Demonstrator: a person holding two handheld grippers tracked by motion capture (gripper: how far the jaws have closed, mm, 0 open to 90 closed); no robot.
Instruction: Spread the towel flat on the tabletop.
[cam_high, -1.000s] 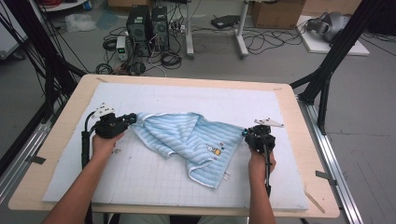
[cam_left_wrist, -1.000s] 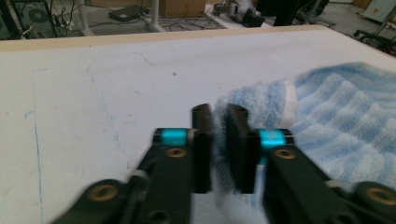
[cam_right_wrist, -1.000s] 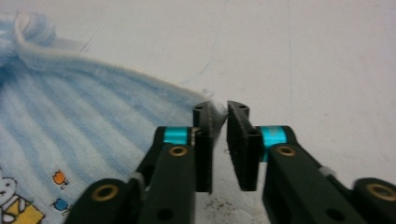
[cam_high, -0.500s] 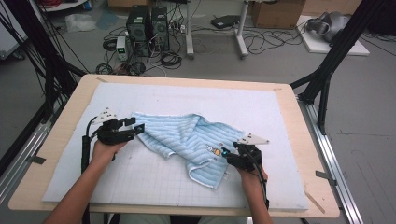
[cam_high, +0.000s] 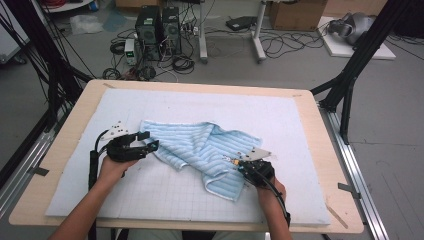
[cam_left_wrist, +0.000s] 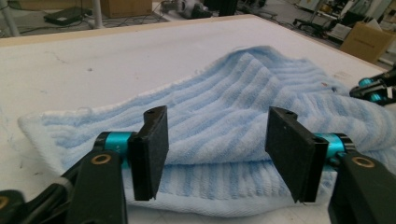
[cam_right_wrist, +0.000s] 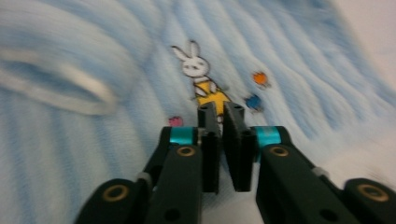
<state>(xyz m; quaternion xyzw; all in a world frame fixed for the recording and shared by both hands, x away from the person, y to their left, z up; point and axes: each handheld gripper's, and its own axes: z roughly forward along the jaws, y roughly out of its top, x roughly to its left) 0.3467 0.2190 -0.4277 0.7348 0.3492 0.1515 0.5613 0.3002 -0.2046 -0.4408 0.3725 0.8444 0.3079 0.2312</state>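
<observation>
A light-blue striped towel (cam_high: 200, 145) lies crumpled on the white mat (cam_high: 200, 102), folded over itself. My left gripper (cam_high: 149, 140) is at the towel's left end, open, its jaws wide apart (cam_left_wrist: 215, 144) on either side of the folded edge of the towel (cam_left_wrist: 224, 98). My right gripper (cam_high: 237, 163) rests at the towel's right side over a rabbit print (cam_right_wrist: 201, 79). Its jaws (cam_right_wrist: 220, 112) stand almost together, with no cloth seen between them. In the left gripper view, the right gripper (cam_left_wrist: 373, 88) shows at the far right edge.
The mat covers a wooden table (cam_high: 75, 120) with bare mat all around the towel. Black frame legs (cam_high: 350, 80) stand at the table's right and left. Computer towers (cam_high: 160, 25) and cables lie on the floor beyond the far edge.
My right gripper has moved left and nearer, from beside the towel onto its right edge at the print. The left gripper has shifted slightly nearer along the towel's left end.
</observation>
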